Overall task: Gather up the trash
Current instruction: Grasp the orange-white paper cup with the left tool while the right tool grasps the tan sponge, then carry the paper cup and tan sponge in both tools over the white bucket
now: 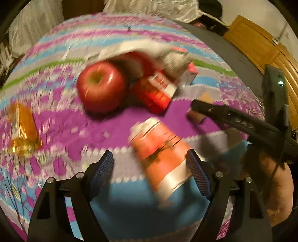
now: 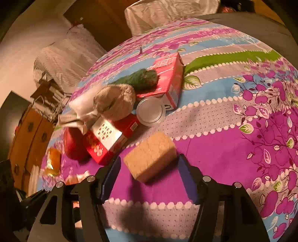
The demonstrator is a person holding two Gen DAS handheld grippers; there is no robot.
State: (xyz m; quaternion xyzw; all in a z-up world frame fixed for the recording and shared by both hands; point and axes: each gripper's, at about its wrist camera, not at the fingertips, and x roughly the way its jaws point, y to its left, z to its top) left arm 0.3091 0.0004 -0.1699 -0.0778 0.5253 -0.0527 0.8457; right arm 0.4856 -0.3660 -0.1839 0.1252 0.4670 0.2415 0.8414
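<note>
In the left wrist view an orange and silver drink can (image 1: 160, 156) lies on its side on the patterned cloth, between the open fingers of my left gripper (image 1: 150, 167), close to the right finger. In the right wrist view a tan sponge block (image 2: 150, 158) lies between the open fingers of my right gripper (image 2: 149, 176). A red apple (image 1: 102, 87), red boxes (image 1: 158, 91) and crumpled paper (image 1: 149, 50) lie beyond the can. The right gripper's finger (image 1: 232, 119) shows at the right of the left view.
A pink carton (image 2: 167, 78) with a green fuzzy thing (image 2: 141, 78) lies farther back, beside a silver lid (image 2: 150, 111) and a grey bundle (image 2: 115, 100). An orange wrapper (image 1: 22, 130) lies at the left. A wooden door (image 1: 260, 46) and white bags (image 2: 167, 11) surround the table.
</note>
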